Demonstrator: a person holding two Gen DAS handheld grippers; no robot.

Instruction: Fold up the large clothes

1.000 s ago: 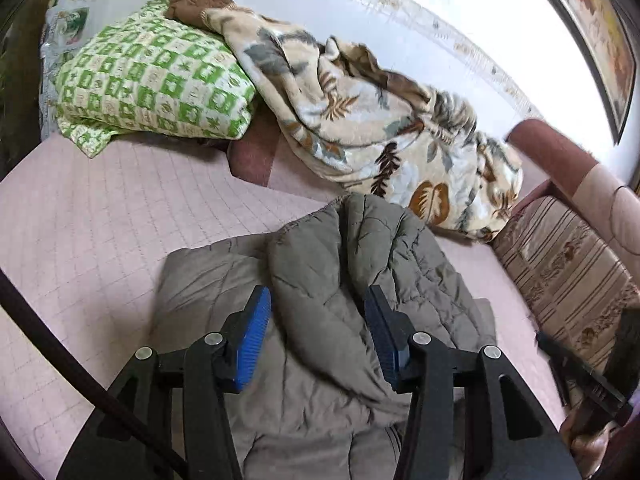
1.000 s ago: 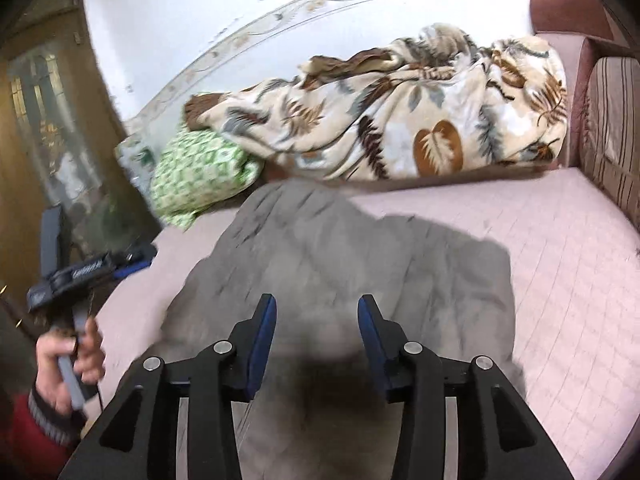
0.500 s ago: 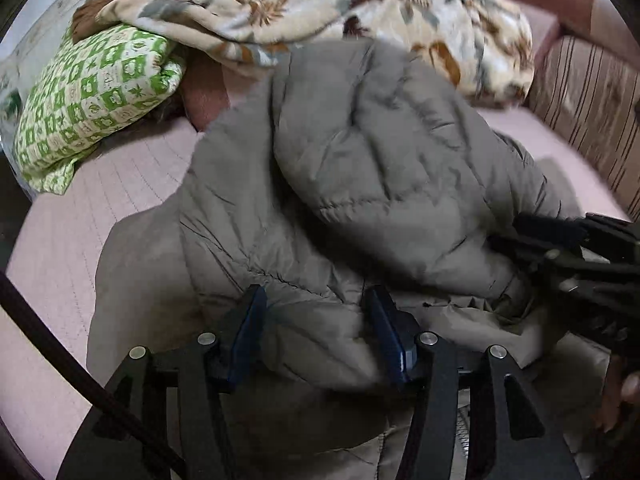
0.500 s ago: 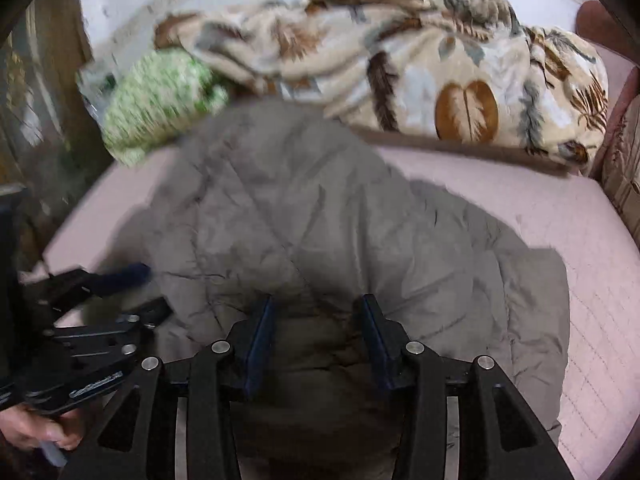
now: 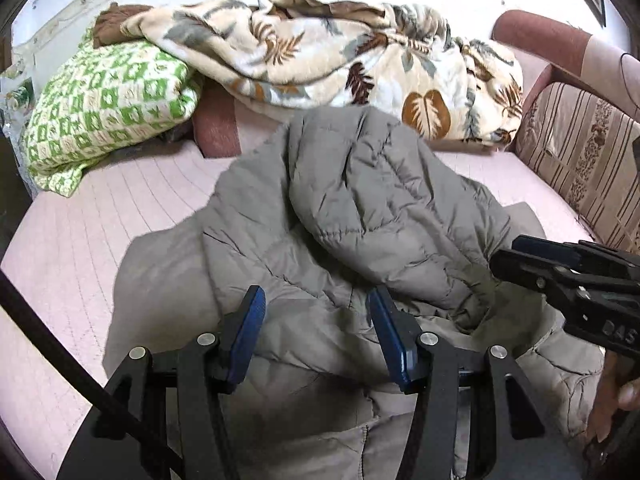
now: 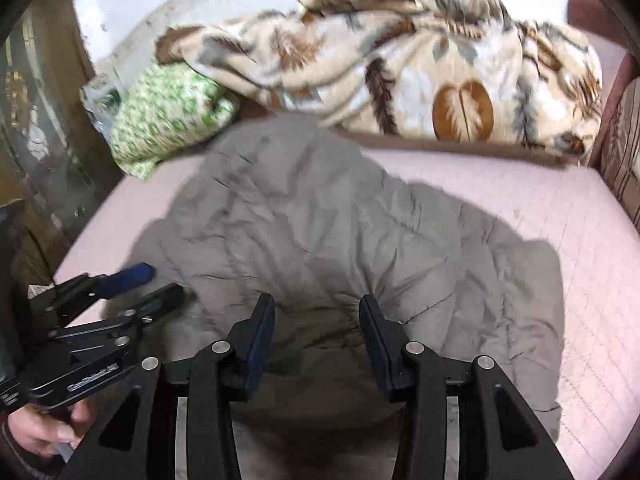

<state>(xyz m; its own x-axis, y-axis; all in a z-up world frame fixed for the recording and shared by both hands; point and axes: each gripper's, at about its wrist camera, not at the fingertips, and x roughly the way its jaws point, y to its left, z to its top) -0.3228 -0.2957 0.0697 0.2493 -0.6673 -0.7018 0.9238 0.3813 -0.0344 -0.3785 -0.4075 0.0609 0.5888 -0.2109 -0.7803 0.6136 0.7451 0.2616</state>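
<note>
Jacket (image 5: 360, 216) is lying mid-frame on the bed (image 5: 80, 248), one part doubled over onto the rest. Behind it, blanket (image 5: 340, 52) is sitting across the top of frame, pillow (image 5: 104, 108) lying upper left, partly under blanket. Sofa cushion (image 5: 580, 152) is standing at right edge. Left gripper (image 5: 316, 332) is sitting bottom centre over jacket; right gripper (image 5: 560, 276) is coming in lower right.

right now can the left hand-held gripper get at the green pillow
Probably not from here: the left hand-held gripper sits low over the grey jacket, and the green pillow lies well beyond it across open mattress.
</note>
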